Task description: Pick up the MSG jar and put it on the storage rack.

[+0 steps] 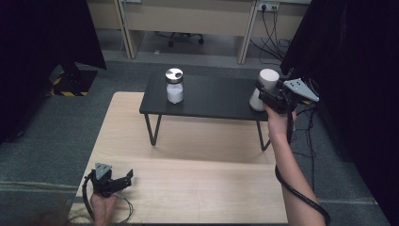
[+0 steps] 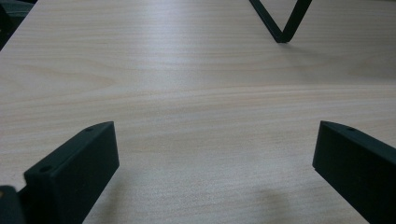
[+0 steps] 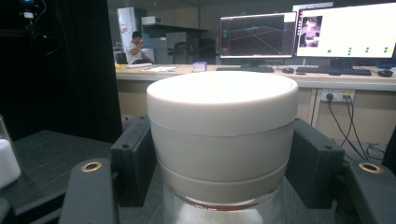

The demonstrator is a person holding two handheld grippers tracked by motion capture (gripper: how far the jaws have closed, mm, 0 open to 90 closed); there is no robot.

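A jar with a white lid [image 1: 264, 87] stands at the right end of a low black shelf [image 1: 211, 96], leaning slightly. My right gripper [image 1: 265, 92] is shut on it. In the right gripper view the two black jaws press against both sides of the white lid [image 3: 222, 107], and clear glass shows beneath. A second jar [image 1: 174, 85], with a silver lid and white contents, stands upright at the shelf's left end. My left gripper [image 1: 123, 179] rests low at the near left corner of the wooden table [image 1: 188, 188]. Its fingers [image 2: 74, 172] stand wide open over bare wood.
The black shelf stands on thin V-shaped legs [image 2: 280, 23] on the wooden table. Black curtains [image 1: 42, 42] hang at both sides. Desks, cables and lit monitors [image 3: 299, 32] lie beyond, with a person seated far off [image 3: 135, 46].
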